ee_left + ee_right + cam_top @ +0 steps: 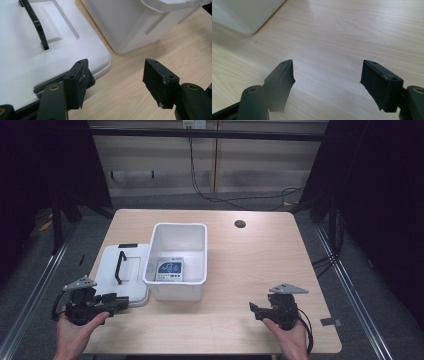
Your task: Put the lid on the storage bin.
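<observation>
Lid (37, 62) (far end cut off)

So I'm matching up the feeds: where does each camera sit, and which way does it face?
High view: above the person's side, looking forward and down on the table; both hands with grippers show.
Left gripper view: rides the left gripper, facing lid and bin.
Right gripper view: rides the right gripper, facing bare tabletop.
All three share the bin.
</observation>
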Tool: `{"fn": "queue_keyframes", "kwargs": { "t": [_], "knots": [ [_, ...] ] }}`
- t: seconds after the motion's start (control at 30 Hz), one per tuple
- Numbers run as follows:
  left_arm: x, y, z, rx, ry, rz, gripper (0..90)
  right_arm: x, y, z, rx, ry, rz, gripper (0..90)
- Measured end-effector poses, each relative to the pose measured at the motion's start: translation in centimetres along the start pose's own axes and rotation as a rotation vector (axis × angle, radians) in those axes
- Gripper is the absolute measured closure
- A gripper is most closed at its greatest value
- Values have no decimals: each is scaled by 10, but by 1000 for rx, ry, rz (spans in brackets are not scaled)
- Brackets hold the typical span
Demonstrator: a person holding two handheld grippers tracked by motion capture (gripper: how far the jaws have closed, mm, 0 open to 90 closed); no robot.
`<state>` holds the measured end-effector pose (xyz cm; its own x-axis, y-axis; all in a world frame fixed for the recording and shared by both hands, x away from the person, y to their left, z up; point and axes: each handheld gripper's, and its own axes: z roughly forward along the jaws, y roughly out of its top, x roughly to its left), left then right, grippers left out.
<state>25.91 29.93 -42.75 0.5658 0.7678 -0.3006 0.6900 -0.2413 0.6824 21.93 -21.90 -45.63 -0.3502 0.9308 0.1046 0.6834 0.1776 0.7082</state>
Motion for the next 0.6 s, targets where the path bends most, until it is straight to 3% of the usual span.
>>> {"fn": "queue_keyframes", "kwargs": {
  "t": [0.07,0.13,0.2,0.43,0.53,0.6],
  "knots": [
    [0,0,0,2,2,2,393,1,1,-2,-6,-2,-1,256],
    [-1,0,1,10,16,-4,433,5,1,-6,-14,-12,-57,256],
    [-1,1,1,7,35,-16,446,8,1,-6,-1,-7,-84,254],
    [-1,2,2,10,32,-31,452,17,1,-3,18,27,-110,251],
    [-4,4,1,25,66,-38,482,21,1,-2,35,35,-122,251],
    [-7,5,-2,21,77,-19,488,24,1,0,42,47,-130,251]
  ]
}}
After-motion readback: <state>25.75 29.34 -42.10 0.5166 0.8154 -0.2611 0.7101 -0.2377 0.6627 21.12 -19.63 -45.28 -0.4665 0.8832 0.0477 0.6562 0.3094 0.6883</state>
